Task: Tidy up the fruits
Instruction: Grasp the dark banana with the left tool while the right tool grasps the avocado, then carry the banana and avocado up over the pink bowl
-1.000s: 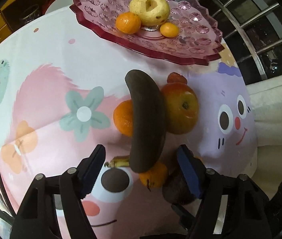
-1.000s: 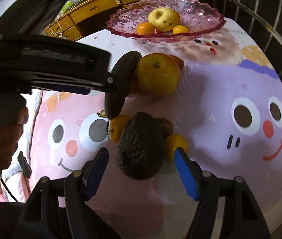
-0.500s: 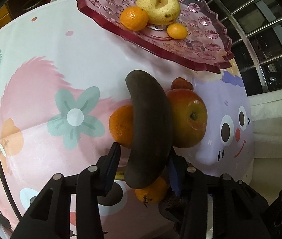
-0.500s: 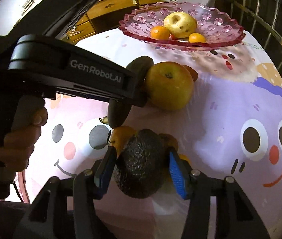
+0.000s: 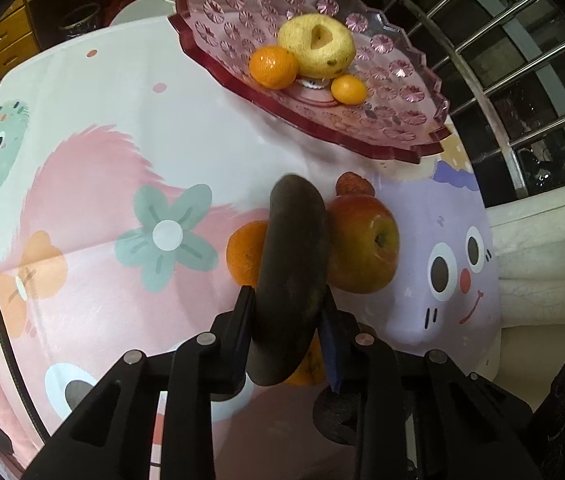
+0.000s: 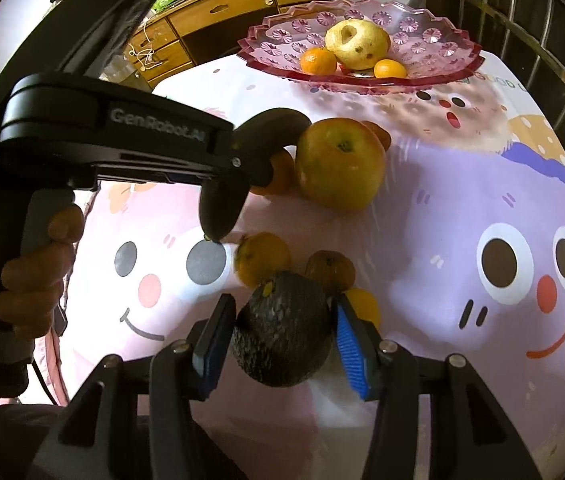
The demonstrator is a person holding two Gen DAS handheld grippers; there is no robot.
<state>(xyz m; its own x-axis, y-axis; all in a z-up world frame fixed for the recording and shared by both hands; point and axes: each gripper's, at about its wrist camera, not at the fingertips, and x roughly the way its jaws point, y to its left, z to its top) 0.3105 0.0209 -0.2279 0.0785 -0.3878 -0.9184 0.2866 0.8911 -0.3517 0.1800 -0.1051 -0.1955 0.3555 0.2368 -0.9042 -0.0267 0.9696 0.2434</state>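
My left gripper point(image 5: 288, 300) is shut on a blackened banana point(image 5: 294, 264), holding it near its lower end. The banana leans between an orange point(image 5: 242, 256) and a red-yellow apple point(image 5: 362, 248). My right gripper point(image 6: 282, 312) has its jaws closing, and both blue pads touch the sides of a dark avocado point(image 6: 282, 340). Three small mandarins point(image 6: 262, 258) lie just beyond the avocado. The pink glass plate point(image 5: 394, 128) at the far end holds a yellow fruit point(image 5: 316, 50) and two oranges point(image 5: 272, 66).
A cartoon-print cloth point(image 5: 122, 140) covers the table. A metal railing point(image 5: 522, 60) runs along the right side and a wooden cabinet point(image 6: 222, 4) stands behind the plate. A person's hand point(image 6: 30, 272) grips the left tool's handle. A small reddish fruit point(image 5: 352, 185) sits behind the apple.
The left jaws have closed from wide open onto the banana. The right jaws have narrowed from either side of the avocado until the pads reach it.
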